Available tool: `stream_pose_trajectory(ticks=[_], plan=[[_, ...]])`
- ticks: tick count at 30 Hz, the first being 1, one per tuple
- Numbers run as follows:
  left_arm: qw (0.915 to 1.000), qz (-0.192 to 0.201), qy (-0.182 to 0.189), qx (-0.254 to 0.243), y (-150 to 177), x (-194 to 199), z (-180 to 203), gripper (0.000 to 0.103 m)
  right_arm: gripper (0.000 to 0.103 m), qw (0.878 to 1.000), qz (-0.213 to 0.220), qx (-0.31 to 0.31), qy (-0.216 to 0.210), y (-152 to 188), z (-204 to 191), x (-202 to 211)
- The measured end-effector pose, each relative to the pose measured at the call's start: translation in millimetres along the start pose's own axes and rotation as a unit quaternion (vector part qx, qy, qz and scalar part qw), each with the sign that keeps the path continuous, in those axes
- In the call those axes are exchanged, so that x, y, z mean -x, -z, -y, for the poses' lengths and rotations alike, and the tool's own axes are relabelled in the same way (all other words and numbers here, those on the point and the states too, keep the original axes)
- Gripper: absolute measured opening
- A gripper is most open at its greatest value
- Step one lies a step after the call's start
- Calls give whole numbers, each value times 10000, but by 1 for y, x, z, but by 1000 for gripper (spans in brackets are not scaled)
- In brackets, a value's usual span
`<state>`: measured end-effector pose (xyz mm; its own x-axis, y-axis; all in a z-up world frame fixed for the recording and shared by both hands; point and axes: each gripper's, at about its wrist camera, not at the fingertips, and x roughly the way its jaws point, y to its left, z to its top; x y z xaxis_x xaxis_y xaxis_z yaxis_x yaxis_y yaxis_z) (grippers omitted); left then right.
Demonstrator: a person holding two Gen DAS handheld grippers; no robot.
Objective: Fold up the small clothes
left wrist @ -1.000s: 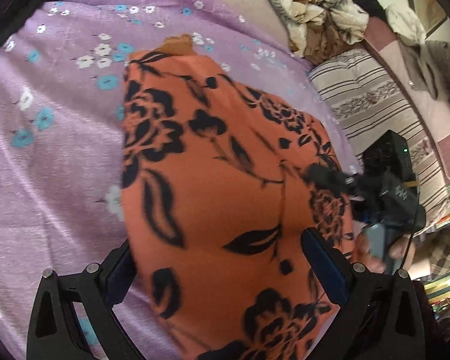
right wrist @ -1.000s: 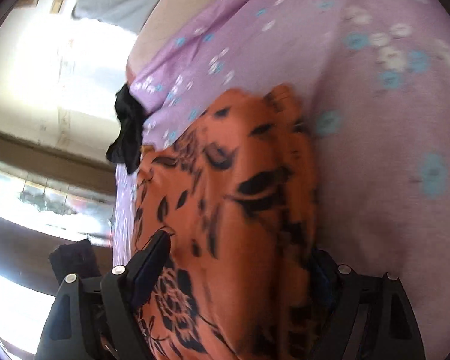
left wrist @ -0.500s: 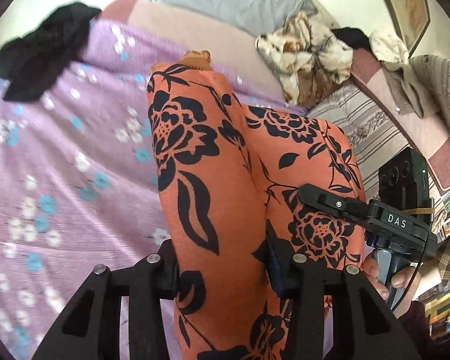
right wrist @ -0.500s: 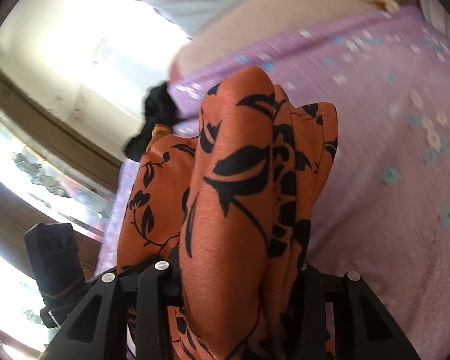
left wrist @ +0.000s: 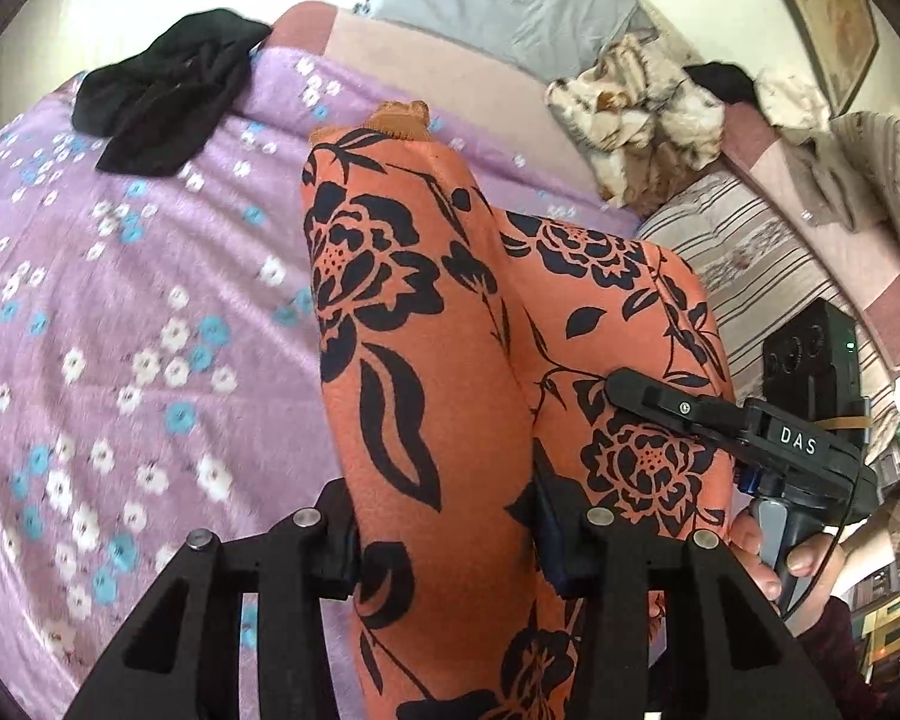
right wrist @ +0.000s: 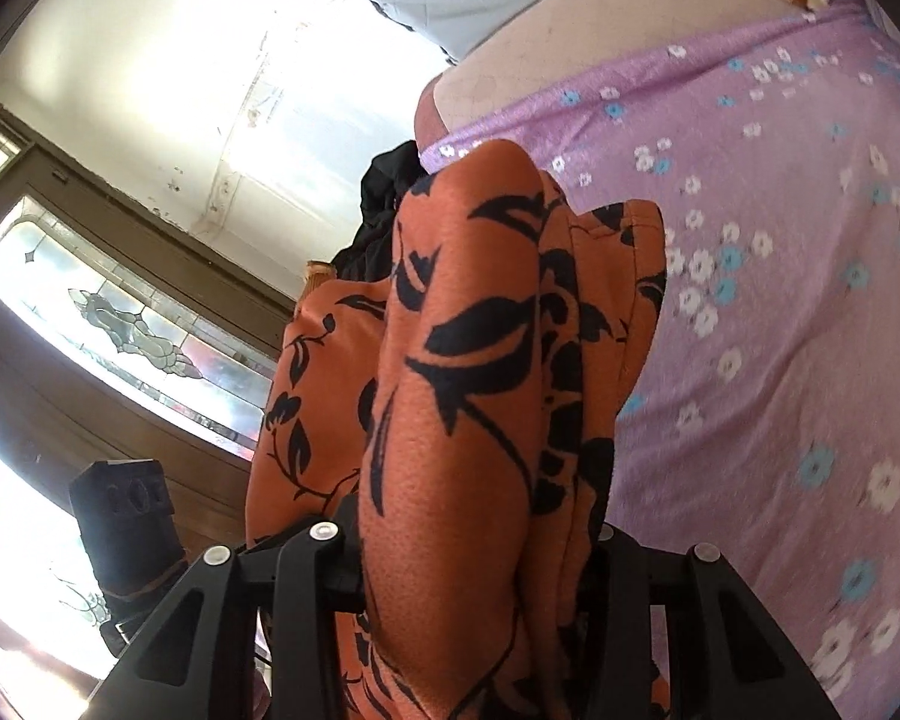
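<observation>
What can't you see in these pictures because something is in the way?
- Left wrist view: the left gripper has its pads buried in the orange flowered garment; the garment's bottom runs off the lower edge.
- Right wrist view: bunched garment covers the right gripper and most of the black cloth.
- Both views: what kind of clothing it is.

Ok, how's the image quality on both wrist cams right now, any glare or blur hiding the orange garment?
Left wrist view: evenly lit, the orange garment sharp between the left gripper fingers, strong fisheye bending at the edges. Right wrist view: the window and wall blow out to white on the left, but the garment in the right gripper is readable.
</observation>
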<state>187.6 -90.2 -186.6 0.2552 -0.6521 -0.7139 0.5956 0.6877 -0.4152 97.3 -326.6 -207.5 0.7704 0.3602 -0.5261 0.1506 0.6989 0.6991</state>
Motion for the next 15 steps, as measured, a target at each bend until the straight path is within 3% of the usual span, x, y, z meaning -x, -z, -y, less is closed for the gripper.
stream_pose_trajectory(ticks=[4,6,8,11,15], plan=[[9984,-302,-468,30,8,-25,-8,53,43,9996,-162,-156,169,13,17,-24],[9946,-666,-770,177,15,-46,-18,58,47,9979,-369,-209,493,20,27,-38],[9926,-752,-878,386,19,-51,-28,68,52,9936,-480,-226,1002,25,36,-46],[9943,-545,-770,495,19,-30,-29,68,57,9933,-237,-554,989,27,44,-24],[9921,5,-1190,408,35,6,-26,68,59,9920,387,-133,1194,33,28,28]])
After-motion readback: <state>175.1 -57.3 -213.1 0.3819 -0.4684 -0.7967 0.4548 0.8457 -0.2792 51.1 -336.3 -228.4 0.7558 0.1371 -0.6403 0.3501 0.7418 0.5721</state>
